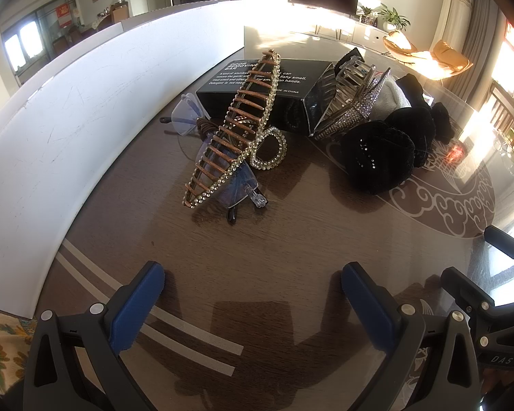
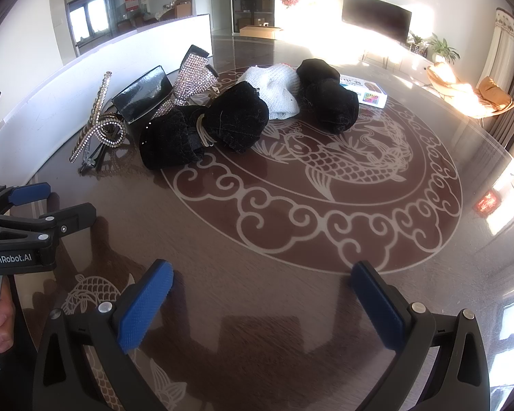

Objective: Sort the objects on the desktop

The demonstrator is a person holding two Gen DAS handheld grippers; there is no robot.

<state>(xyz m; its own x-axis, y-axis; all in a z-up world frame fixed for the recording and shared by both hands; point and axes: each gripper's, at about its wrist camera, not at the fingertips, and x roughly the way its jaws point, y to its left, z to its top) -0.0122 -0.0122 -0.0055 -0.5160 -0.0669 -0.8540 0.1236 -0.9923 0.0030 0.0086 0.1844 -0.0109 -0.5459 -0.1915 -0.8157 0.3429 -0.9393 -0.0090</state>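
Note:
A rhinestone banana hair clip (image 1: pixel 234 126) with brown teeth leans on a pair of clear glasses (image 1: pixel 222 178) and a black box (image 1: pixel 264 92). A silver rhinestone bow clip (image 1: pixel 353 106) lies on the box's right end. A black velvet bow (image 1: pixel 387 150) lies to the right; in the right wrist view it (image 2: pixel 205 126) sits ahead left, with a white knit item (image 2: pixel 277 89) and another black velvet piece (image 2: pixel 329 96) behind. My left gripper (image 1: pixel 253 284) is open and empty above the table. My right gripper (image 2: pixel 262 284) is open and empty too.
A white panel (image 1: pixel 51 130) curves along the left side of the glossy brown table (image 2: pixel 325 205) with a koi pattern. A small white carton (image 2: pixel 366 94) lies behind the black items. The left gripper shows in the right wrist view (image 2: pixel 27 212).

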